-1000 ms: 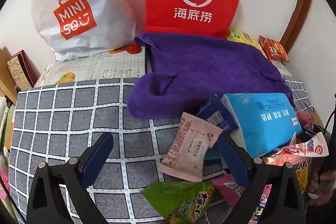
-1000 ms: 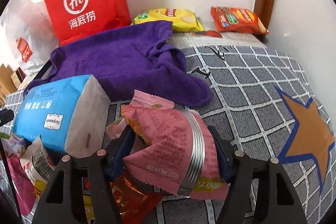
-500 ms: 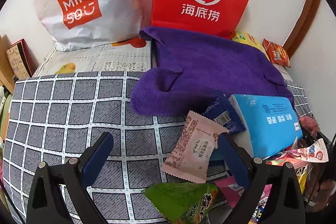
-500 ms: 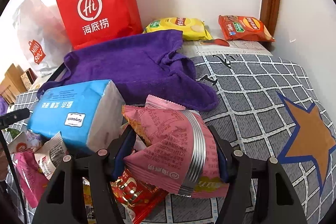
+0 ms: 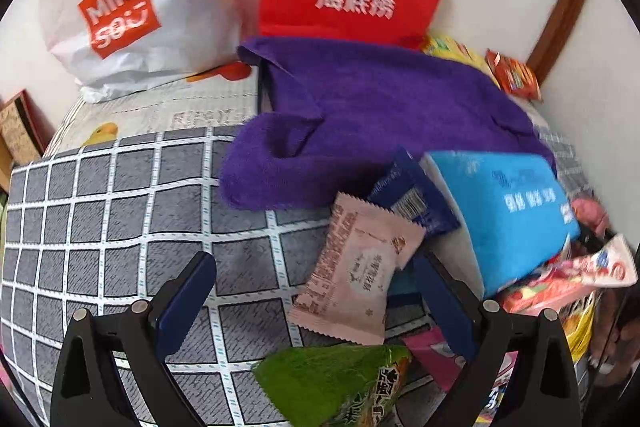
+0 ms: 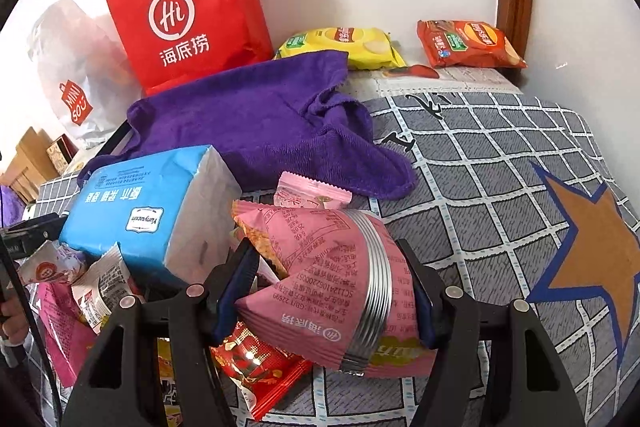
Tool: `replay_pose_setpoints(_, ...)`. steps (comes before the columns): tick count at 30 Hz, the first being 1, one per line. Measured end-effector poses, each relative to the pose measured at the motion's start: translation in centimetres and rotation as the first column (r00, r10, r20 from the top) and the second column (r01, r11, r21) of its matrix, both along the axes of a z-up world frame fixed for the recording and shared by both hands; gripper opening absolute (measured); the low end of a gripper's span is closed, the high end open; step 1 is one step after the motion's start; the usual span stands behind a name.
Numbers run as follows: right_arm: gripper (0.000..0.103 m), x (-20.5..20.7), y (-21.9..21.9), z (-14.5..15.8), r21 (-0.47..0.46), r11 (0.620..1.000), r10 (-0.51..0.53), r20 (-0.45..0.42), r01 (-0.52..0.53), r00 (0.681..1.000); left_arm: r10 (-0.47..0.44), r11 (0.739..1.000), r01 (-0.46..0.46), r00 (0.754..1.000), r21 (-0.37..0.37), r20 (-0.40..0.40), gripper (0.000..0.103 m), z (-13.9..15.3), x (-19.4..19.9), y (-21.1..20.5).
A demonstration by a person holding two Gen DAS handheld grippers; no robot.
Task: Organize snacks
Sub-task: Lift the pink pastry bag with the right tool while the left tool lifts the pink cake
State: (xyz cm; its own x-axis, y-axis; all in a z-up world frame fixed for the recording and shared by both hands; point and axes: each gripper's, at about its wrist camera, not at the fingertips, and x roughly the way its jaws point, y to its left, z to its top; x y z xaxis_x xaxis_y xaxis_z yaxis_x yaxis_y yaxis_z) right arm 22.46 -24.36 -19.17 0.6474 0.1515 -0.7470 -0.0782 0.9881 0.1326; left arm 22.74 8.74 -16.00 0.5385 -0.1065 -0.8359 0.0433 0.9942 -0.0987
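The right gripper (image 6: 332,291) has its jaws pressed on either side of a big pink snack bag (image 6: 332,287) with a silver band, holding it up off the bed (image 6: 500,155). Just beyond the jaws, touching the top of that bag, lies a small pink packet (image 6: 314,193). To the left of the jaws stands a blue tissue pack (image 6: 144,203), and below the left jaw a red snack packet (image 6: 256,363) lies under the held bag. Farther off, past the jaws, a purple towel (image 6: 256,123) is spread on the bed, with a red paper bag (image 6: 188,7) standing behind it against the wall, a white plastic bag (image 6: 76,67) to its left, and a yellow chip bag (image 6: 344,45) and an orange chip bag (image 6: 468,43) lying at the wall to its right.

The left gripper (image 5: 316,303) has its jaws wide apart and grips nothing. Between them, nearer the right jaw, lies a pale pink packet (image 5: 356,271) flat on the grey checked bed cover; whether the right jaw touches it I cannot tell. Below the jaws a green snack bag (image 5: 332,383) pokes into view. Beyond the right jaw a dark blue packet (image 5: 412,195) leans on the tissue pack, and more wrappers are heaped to the right of that jaw.
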Motion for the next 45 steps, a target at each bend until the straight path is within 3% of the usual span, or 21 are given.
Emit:
replay_pose_setpoints(4, 0.068, 0.1, 0.5, -0.5, -0.037, 0.999, 0.006, -0.015, -0.006, 1.0, -0.026, 0.999, 0.026, 1.0, 0.027, -0.005, 0.099, -0.5, 0.0, -0.8)
replay_pose_setpoints(6, 0.069, 0.1, 0.7, -0.7, -0.048, 0.999, 0.013, -0.02, -0.014, 1.0, -0.03, 0.999, 0.03, 1.0, 0.04, -0.007, 0.095, -0.7, 0.0, -1.2)
replay_pose_setpoints(9, 0.071, -0.1, 0.8, -0.7, -0.041, 0.999, 0.017, -0.022, -0.018, 1.0, -0.033, 0.998, 0.033, 0.999, 0.057, -0.01, 0.079, -0.9, 0.1, -1.4)
replay_pose_setpoints(13, 0.074, -0.4, 0.2, -0.3, 0.001, 1.0, 0.018, -0.013, -0.018, 1.0, -0.034, 0.999, 0.034, 0.999, 0.025, -0.016, 0.044, -1.0, 0.0, -1.0)
replay_pose_setpoints(23, 0.075, -0.6, -0.1, 0.0, 0.015, 1.0, 0.019, -0.008, -0.019, 1.0, 0.007, 0.999, -0.006, 1.0, -0.046, 0.022, 0.04, -0.3, -0.4, 0.1)
replay_pose_setpoints(28, 0.068, -0.9, -0.6, 0.0, 0.05, 0.999, 0.011, 0.0, -0.011, 1.0, 0.01, 0.998, -0.009, 1.0, -0.061, 0.022, 0.04, -0.3, -0.5, 0.3)
replay_pose_setpoints(34, 0.067, -2.0, -1.8, 1.3, 0.125, 0.992, -0.01, 0.05, 0.004, 0.999, 0.011, 0.998, -0.008, 0.999, -0.067, 0.042, 0.04, 0.1, -0.8, 0.2)
replay_pose_setpoints(45, 0.067, -5.9, -2.3, 4.0, 0.121, 0.99, -0.073, 0.049, 0.066, 0.996, -0.007, 0.993, 0.017, 0.996, -0.114, 0.089, 0.04, 1.6, -1.7, 0.4)
